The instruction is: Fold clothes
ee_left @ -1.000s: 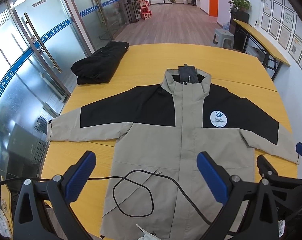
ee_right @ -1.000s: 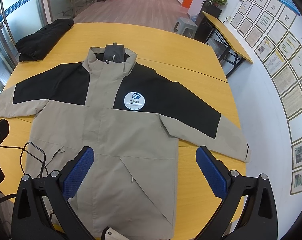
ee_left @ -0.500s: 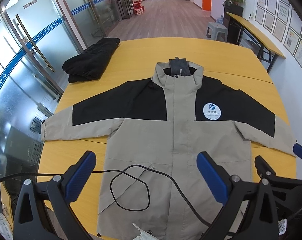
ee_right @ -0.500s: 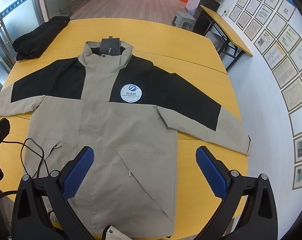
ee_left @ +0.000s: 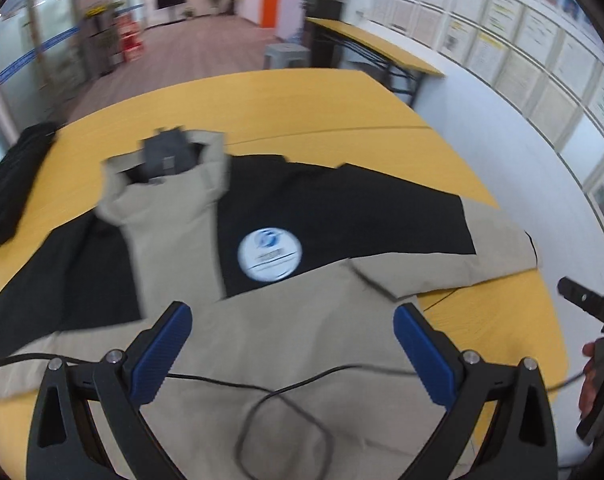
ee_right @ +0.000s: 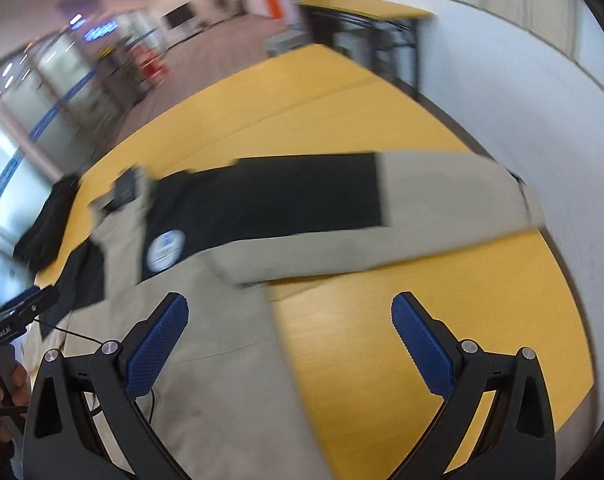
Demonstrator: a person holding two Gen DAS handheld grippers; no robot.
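A beige-and-black jacket [ee_left: 286, 320] lies spread flat, front up, on the yellow counter [ee_left: 302, 112]. The left gripper [ee_left: 292, 354] hovers over the jacket's chest, fingers apart and empty. The right gripper [ee_right: 290, 344], equally spread, straddles its side hem. Only the left view shows a black cable [ee_left: 286, 392] looped on the jacket; a folded black garment [ee_right: 48, 228] lies beyond the collar.

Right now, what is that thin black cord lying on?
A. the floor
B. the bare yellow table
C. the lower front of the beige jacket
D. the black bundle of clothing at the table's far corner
C: in the left wrist view the cord loops across the beige lower front of the jacket, just beyond the open left gripper.
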